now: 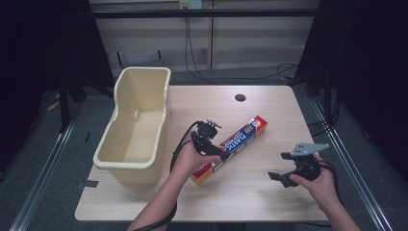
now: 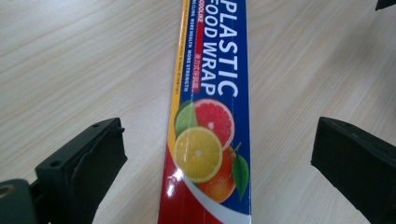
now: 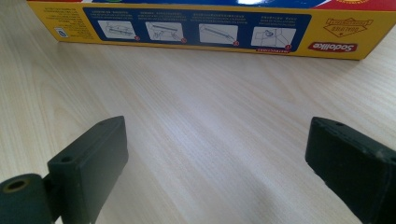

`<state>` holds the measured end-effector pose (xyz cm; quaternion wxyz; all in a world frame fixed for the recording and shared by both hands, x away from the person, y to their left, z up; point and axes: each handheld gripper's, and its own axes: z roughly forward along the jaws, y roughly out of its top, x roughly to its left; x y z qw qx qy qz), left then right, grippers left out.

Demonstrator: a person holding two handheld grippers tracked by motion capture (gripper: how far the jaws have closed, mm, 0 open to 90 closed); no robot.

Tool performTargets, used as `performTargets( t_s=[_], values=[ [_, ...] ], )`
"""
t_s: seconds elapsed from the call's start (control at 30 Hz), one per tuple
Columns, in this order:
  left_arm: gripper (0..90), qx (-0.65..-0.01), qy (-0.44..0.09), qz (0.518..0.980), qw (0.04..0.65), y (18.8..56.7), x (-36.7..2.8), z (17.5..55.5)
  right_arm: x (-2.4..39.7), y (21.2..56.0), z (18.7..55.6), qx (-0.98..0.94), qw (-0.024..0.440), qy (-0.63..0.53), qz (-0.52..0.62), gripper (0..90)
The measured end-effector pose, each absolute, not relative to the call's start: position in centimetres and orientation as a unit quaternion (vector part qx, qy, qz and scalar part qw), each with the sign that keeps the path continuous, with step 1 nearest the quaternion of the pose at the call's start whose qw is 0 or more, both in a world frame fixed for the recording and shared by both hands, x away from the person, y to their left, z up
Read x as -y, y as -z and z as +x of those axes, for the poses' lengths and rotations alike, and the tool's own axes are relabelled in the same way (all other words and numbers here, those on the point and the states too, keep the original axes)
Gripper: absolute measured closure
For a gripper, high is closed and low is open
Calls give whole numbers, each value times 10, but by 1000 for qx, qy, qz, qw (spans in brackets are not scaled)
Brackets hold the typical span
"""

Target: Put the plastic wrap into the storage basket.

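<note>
A long box of plastic food wrap (image 1: pixel 248 131), blue and red with a yellow side, lies diagonally on the wooden table (image 1: pixel 250 192). My left gripper (image 1: pixel 217 144) hovers over the box's near half. In the left gripper view the box (image 2: pixel 212 93), printed with citrus fruit, runs between the wide-apart jaws of that open gripper (image 2: pixel 219 161), touching neither. My right gripper (image 1: pixel 280 166) is held to the right of the box, open and empty. In the right gripper view the box's yellow side (image 3: pixel 210 32) lies ahead of the open gripper (image 3: pixel 215 163), with bare table between.
A deep beige plastic bin (image 1: pixel 126 163) stands at the table's left edge, close to the box's near end. A dark round hole (image 1: pixel 240 97) sits near the table's far edge. Cables (image 1: pixel 192 57) hang behind the table.
</note>
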<state>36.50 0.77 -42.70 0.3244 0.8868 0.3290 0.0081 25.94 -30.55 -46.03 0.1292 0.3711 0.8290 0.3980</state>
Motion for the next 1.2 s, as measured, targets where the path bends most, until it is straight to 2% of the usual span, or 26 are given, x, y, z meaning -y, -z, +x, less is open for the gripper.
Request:
performTargets(
  t_s=[0.73, 1.2],
  values=[
    [61, -323, 9, 905, 276, 440, 30, 391, 310, 463, 250, -831, 127, -392, 374, 60],
    [122, -302, -7, 921, 245, 441, 45, 396, 311, 462, 248, -829, 131, -397, 372, 61]
  ],
)
